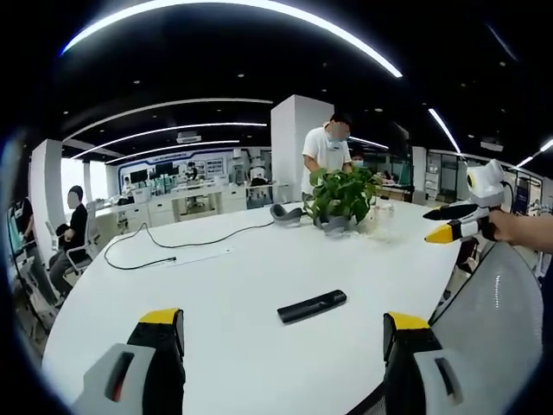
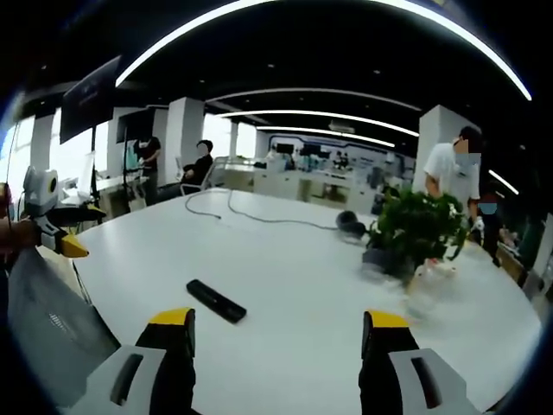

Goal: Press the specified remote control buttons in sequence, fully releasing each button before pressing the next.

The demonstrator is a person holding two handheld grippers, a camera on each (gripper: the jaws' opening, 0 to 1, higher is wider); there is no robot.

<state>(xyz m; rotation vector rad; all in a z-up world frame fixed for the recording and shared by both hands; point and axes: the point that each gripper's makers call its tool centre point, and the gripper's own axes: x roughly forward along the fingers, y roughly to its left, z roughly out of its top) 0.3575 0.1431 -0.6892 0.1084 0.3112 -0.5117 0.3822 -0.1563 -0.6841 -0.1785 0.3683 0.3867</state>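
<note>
Nearest, the black remote control (image 1: 312, 306) lies flat near the white worktop's (image 1: 225, 294) near edge; a potted plant (image 1: 341, 197) and black cable (image 1: 164, 245) sit beyond. Left gripper (image 1: 282, 333) and right gripper (image 2: 276, 331) gape wide, holding nothing.

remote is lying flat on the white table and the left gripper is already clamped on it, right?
No. The remote does lie flat on the white table, but the left gripper isn't clamped on it: in the left gripper view its jaws stand wide open, short of the remote, with bare table between them.
</note>
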